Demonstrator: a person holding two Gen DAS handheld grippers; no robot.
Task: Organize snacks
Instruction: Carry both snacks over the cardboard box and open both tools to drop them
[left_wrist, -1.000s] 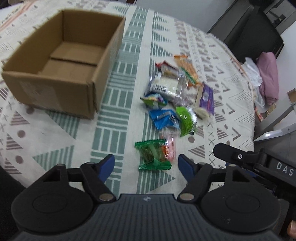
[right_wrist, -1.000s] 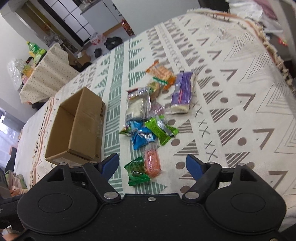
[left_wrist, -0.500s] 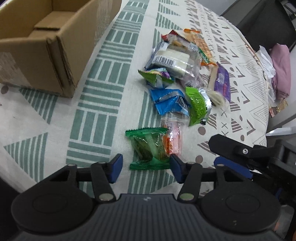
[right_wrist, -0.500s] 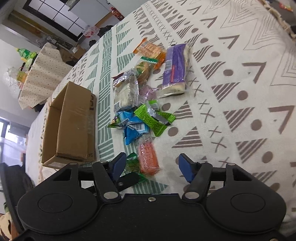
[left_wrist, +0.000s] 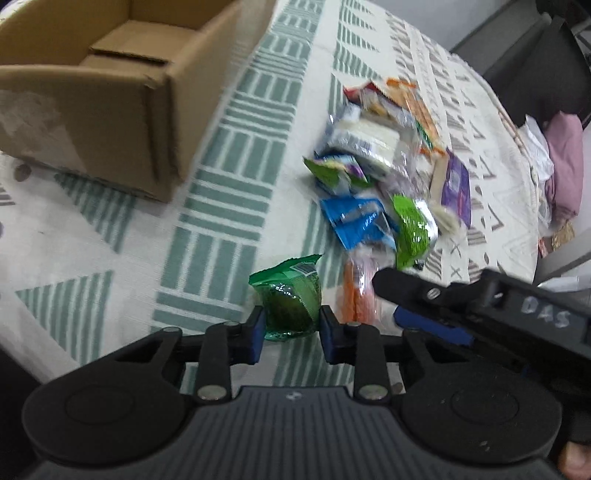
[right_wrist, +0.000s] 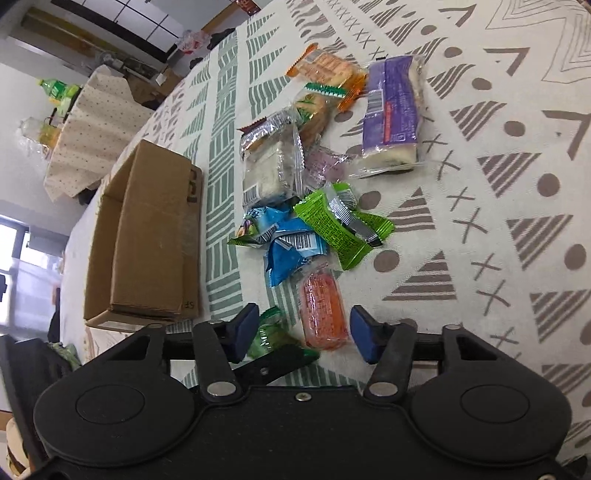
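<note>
My left gripper (left_wrist: 292, 332) is closing on a dark green snack packet (left_wrist: 291, 302); both blue pads press its sides and the wrapper bunches up between them. Just to its right lies an orange packet (left_wrist: 354, 295). The right gripper (right_wrist: 304, 332) straddles that orange packet (right_wrist: 323, 314), its jaws closing but still clear of the wrapper on both sides. The green packet (right_wrist: 273, 332) shows by its left finger. An empty open cardboard box (left_wrist: 110, 110) stands to the left on the patterned tablecloth (right_wrist: 480, 221).
Beyond the grippers lies a heap of snacks: a blue packet (right_wrist: 291, 251), a lime green one (right_wrist: 336, 229), a clear-wrapped sandwich (right_wrist: 273, 166), a purple bar (right_wrist: 391, 110). The table edge runs close on the near side. A chair with pink cloth (left_wrist: 561, 158) stands off to the right.
Both grippers came down toward the nearest packets and their jaws narrowed. The left pads closed onto the green packet, which has crumpled upright. The right jaws now straddle the orange packet.
</note>
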